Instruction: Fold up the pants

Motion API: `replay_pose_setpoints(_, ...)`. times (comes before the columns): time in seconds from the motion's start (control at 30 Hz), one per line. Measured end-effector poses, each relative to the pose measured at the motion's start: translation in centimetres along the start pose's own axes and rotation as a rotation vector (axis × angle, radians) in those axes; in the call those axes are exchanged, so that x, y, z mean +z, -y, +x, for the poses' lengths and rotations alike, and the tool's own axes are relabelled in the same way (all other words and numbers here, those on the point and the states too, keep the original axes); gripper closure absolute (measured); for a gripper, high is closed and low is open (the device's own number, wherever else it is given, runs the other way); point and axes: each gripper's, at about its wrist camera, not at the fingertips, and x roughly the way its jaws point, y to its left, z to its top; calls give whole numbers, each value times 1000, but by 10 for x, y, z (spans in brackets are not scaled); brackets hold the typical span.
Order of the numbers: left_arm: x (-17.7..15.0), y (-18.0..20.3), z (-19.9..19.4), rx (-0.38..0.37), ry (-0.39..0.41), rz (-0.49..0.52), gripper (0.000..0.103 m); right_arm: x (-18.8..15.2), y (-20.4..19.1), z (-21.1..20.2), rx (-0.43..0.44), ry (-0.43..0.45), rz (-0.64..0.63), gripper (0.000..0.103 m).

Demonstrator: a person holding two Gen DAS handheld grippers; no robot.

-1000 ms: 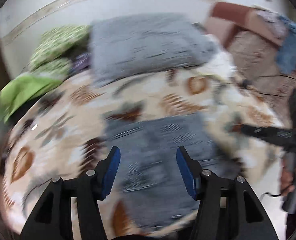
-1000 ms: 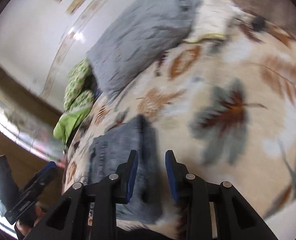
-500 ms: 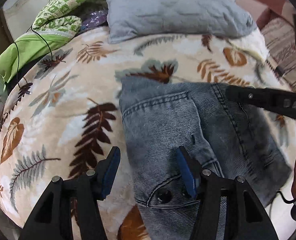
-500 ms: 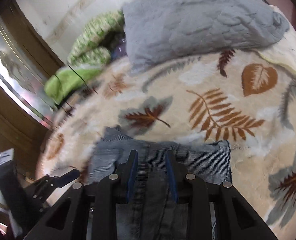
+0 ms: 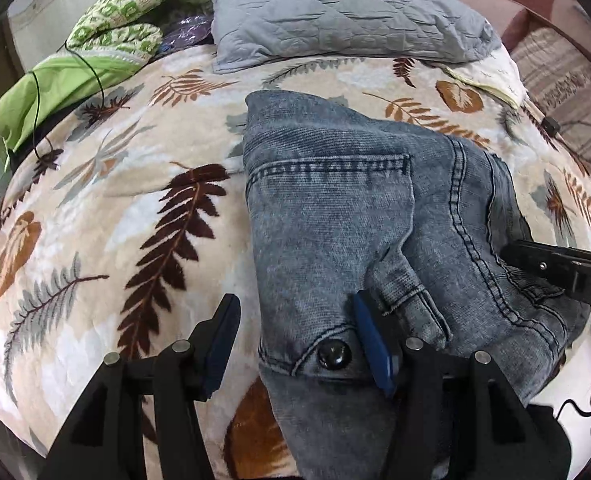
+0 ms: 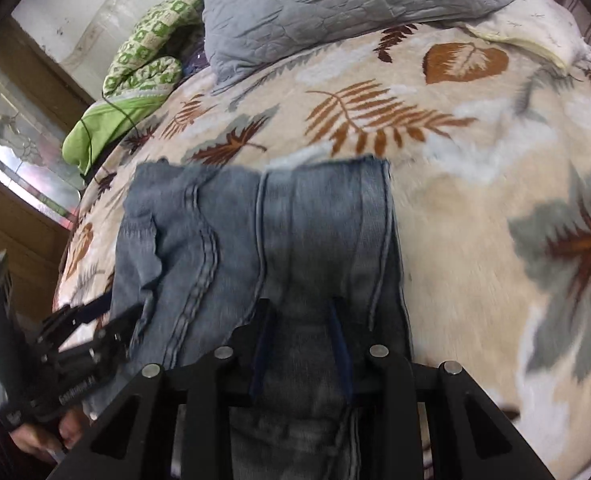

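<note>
Denim pants (image 5: 359,216) lie folded on the leaf-print blanket (image 5: 135,208) of the bed, waistband button toward us. Our left gripper (image 5: 295,336) hangs over the waistband edge, jaws spread wide — one finger over bare blanket, the other on denim. Our right gripper (image 6: 301,336) sits low on the jeans (jaws narrowly parted, holding nothing we can see) — a grey pillow (image 5: 335,8) lies beyond

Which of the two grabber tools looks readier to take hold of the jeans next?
Probably the left gripper: it is wide open, with the waistband by the button of the jeans between its fingers. The right gripper sits over the jeans' middle.
</note>
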Motion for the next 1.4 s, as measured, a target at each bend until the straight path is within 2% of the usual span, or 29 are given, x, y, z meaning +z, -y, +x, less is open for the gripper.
replay_pose_setpoints(0.3, -31, 5, -16, 19, 27, 42, 43, -32, -9, -20, -31, -12, -10, 71)
replay_pose_setpoints(0.53, -28, 1, -32, 5, -2, 31, 43, -46, -17, -41, -69, -26, -14, 70)
replay_pose_setpoints(0.63, -27, 3, -53, -7, 42, 31, 42, -46, -19, -59, -55, -5, 3, 70)
replay_pose_setpoints(0.73, -25, 9, -69, -23, 82, 55, 34, -43, -21, -74, -17, 35, 18, 70)
replay_pose_setpoints(0.83, -27, 18, -61, -43, 51, 85, 33, -42, -29, -74, -15, 42, 0, 70)
replay_pose_setpoints(0.93, -35, 27, -31, -32, -37, 125, 33, -44, -31, -54, -28, -3, -12, 70)
replay_pose_setpoints(1.0, -35, 24, -23, -43, -54, 90, 29, -50, -25, -33, -39, -62, 5, 69)
replay_pose_setpoints(1.07, -29, 22, -27, -49, -63, 84, 30, -51, -23, -38, -23, -43, 13, 69)
replay_pose_setpoints(1.17, -18, 20, -46, -24, -14, 100, 30, -45, -23, -55, -2, -30, 20, 70)
replay_pose_setpoints(1.3, 2, 7, -75, -15, 71, 80, 29, -35, -15, -90, 10, 65, 41, 70)
replay_pose_setpoints(1.37, 9, -3, -89, -5, 106, 54, 27, -32, -8, -104, -11, 92, 55, 67)
replay_pose_setpoints(1.4, 11, -9, -95, -4, 118, 44, 25, -30, -4, -110, -25, 109, 59, 61)
